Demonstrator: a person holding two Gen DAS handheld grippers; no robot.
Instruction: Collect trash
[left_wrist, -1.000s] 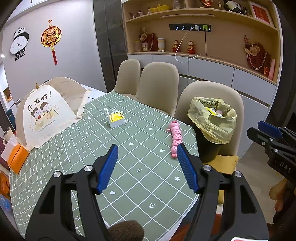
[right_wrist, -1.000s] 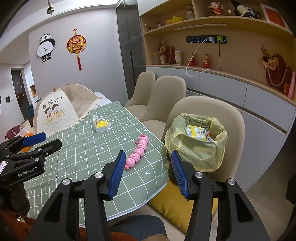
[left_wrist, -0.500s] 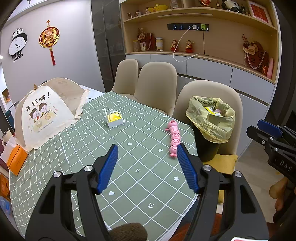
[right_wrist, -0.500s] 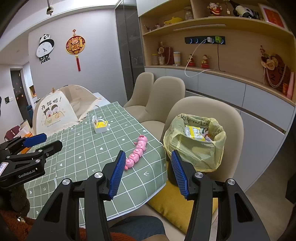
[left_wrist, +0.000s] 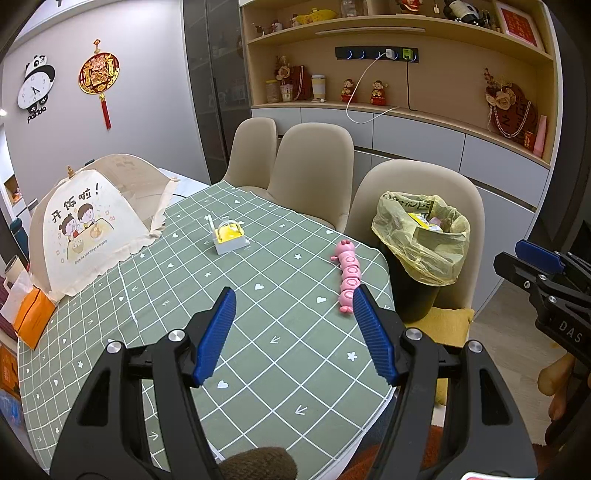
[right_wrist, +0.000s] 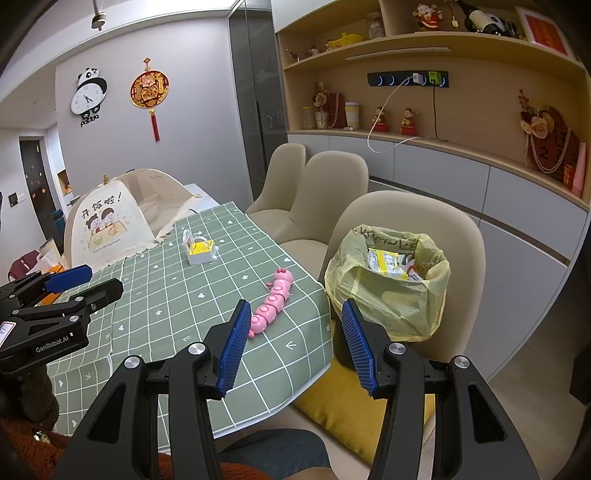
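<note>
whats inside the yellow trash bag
The yellow trash bag holds a yellow-and-white wrapper and a few smaller scraps near the top. Whatever lies deeper is hidden by the bag's folds.

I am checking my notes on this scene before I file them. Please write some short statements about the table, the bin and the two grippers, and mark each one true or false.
1. The pink caterpillar toy lies on the green tablecloth. True.
2. The left gripper is shut on the toy. False: its jaws stand open and hold nothing.
3. The bin with the yellow bag stands on a chair seat beside the table. True.
4. The yellow bag is empty. False: packets show inside it.
5. The small white box with the yellow inside sits under the food cover. False: it sits on the cloth, apart from the cover.
6. The right gripper is open and empty. True.
</note>
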